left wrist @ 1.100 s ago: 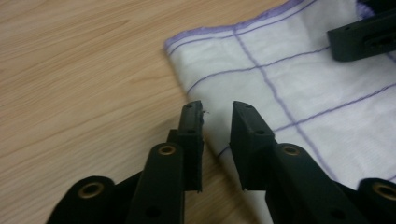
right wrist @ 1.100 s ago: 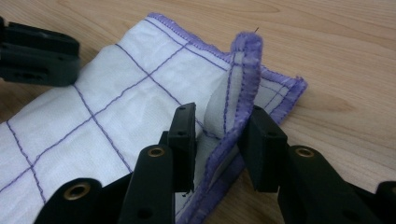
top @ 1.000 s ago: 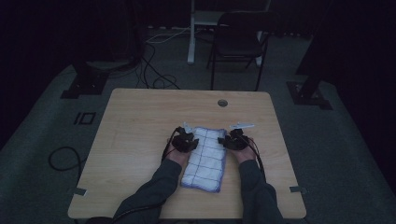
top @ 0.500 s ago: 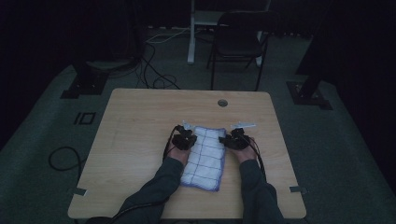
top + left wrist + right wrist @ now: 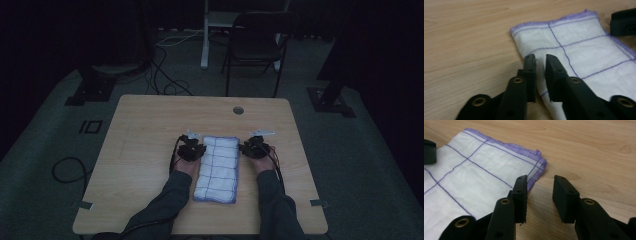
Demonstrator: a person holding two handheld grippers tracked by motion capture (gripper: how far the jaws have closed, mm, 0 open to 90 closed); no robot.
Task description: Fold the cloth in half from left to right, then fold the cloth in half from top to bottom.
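Observation:
A folded white cloth [image 5: 218, 167] with a purple grid and purple hem lies lengthwise on the wooden table [image 5: 145, 130], between the two hands. My left gripper [image 5: 193, 143] sits at the cloth's left edge. In the left gripper view the cloth [image 5: 579, 47] has its edge in the narrow gap of my left gripper [image 5: 540, 58], whose jaws have just been opening and no longer press on it. My right gripper [image 5: 256, 142] is at the cloth's right edge. In the right gripper view that gripper [image 5: 540, 180] is open, one jaw over the cloth's [image 5: 469, 170] hem, the other over bare wood.
A round cable hole [image 5: 238, 110] is set in the table near its far edge. Beyond the table stand a dark chair [image 5: 260, 45] and stand bases, with cables [image 5: 165, 80] lying on the grey floor. The room is dim.
My left gripper has shifted slightly left along the cloth's edge. The cloth's outline looks a little straighter and flatter. The right hand has held still.

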